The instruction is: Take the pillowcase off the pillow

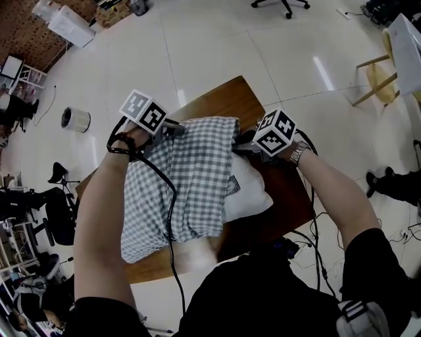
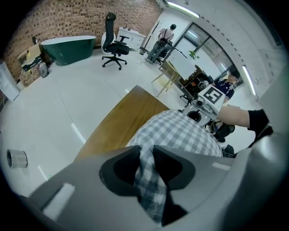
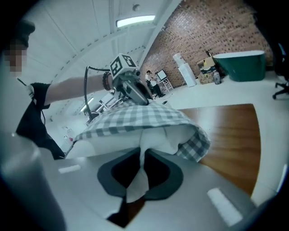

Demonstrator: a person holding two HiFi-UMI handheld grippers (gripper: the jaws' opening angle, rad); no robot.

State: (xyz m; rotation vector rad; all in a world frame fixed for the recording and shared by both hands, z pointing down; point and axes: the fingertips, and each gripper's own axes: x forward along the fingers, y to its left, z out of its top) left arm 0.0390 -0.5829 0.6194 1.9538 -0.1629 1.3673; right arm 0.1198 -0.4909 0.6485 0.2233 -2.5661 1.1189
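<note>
A grey-and-white checked pillowcase [image 1: 191, 178] covers a white pillow [image 1: 248, 191] on the brown wooden table [image 1: 220, 100]. The pillow's bare end sticks out on the right. My left gripper [image 1: 177, 129] is at the case's far left corner. In the left gripper view this gripper [image 2: 146, 158] is shut on a fold of the checked pillowcase [image 2: 176, 133]. My right gripper [image 1: 240, 146] is at the far right edge. In the right gripper view it [image 3: 142, 162] is shut on a pinch of the white pillow [image 3: 153, 135] just below the pillowcase's [image 3: 135, 115] open hem.
A black cable [image 1: 172, 217] runs from the left gripper across the pillowcase toward the person. On the floor are a small white cylinder [image 1: 75, 118] at the left, a wooden chair [image 1: 378, 72] at the right and an office chair [image 1: 283, 5] far off.
</note>
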